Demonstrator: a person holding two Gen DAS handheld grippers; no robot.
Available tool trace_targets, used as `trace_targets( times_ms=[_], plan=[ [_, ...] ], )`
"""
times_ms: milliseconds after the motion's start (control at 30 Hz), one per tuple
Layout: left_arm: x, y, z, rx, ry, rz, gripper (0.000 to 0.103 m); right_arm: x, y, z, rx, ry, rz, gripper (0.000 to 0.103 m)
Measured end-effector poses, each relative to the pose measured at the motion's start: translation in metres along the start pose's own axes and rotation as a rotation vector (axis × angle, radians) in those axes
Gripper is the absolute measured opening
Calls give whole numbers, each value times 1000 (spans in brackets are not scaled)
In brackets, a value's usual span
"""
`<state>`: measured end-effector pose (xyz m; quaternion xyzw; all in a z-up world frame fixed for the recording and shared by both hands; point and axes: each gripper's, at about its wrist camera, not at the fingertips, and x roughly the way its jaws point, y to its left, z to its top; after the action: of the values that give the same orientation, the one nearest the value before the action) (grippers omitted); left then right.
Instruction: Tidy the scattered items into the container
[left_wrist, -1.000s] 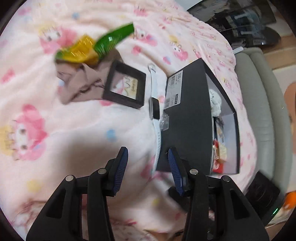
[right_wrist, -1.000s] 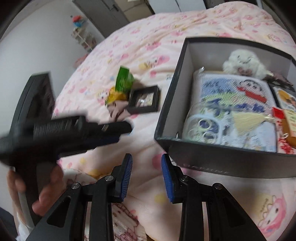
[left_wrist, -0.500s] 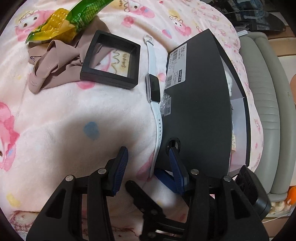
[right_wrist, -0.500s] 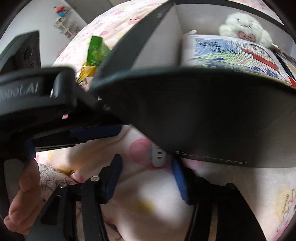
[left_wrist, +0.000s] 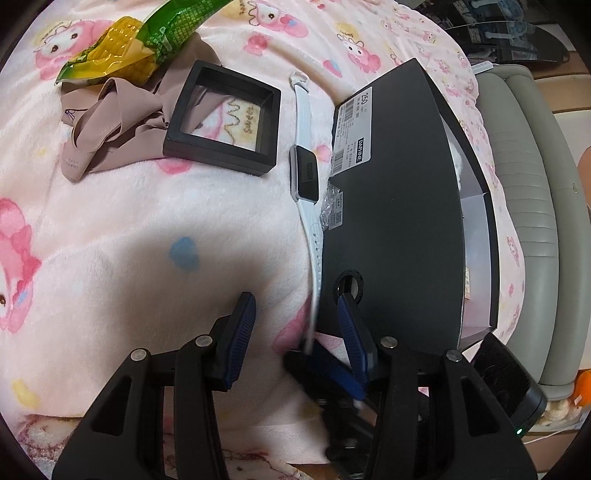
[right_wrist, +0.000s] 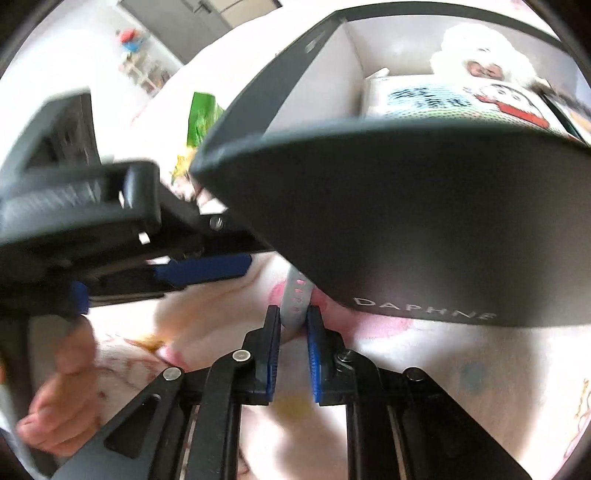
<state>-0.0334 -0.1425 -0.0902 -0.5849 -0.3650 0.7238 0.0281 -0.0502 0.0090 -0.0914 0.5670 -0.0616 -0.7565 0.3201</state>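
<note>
The right gripper (right_wrist: 293, 325) has dropped, its jaws closing on the watch strap (right_wrist: 295, 301); left jaws apart.

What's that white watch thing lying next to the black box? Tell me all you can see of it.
The white watch is a slim smart band: a dark, blank rectangular screen in a silvery case on a white, rubbery-looking strap with a row of holes. It lies stretched flat on the pink blanket, along the black box. The right gripper is closing on its holed strap end.
</note>
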Motion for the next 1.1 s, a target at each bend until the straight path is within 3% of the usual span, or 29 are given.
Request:
trace_targets(
  times_ms=[200,233,500,667,867,933,1000,1033,1100],
  plan=[
    [4,-4,-6,18,13,5,47,-32,-13,-5,36,-47,46,10],
    [4,-5,-7,21,12,2,47,-38,-14,-7,33,-52,49,2],
    [5,-8,-16,21,13,-7,47,-85,-31,-26,37,-91,35,2],
    [3,-5,-21,4,14,-24,47,-85,-35,-20,57,-100,42,2],
    [0,0,-25,-25,11,-64,47,-103,-47,-16,48,-153,-65,1],
    [1,-4,-27,-5,4,-28,47,-117,-59,-20,48,-179,-134,1],
    [-4,-11,-32,28,-60,95,47,-127,-74,-23,71,-195,-184,2],
    [-8,-16,-34,49,-94,142,47,-132,-81,-25,90,-194,-170,3],
    [-8,-22,-38,76,-103,147,47,-133,-88,-26,127,-162,-83,3]
  ],
)
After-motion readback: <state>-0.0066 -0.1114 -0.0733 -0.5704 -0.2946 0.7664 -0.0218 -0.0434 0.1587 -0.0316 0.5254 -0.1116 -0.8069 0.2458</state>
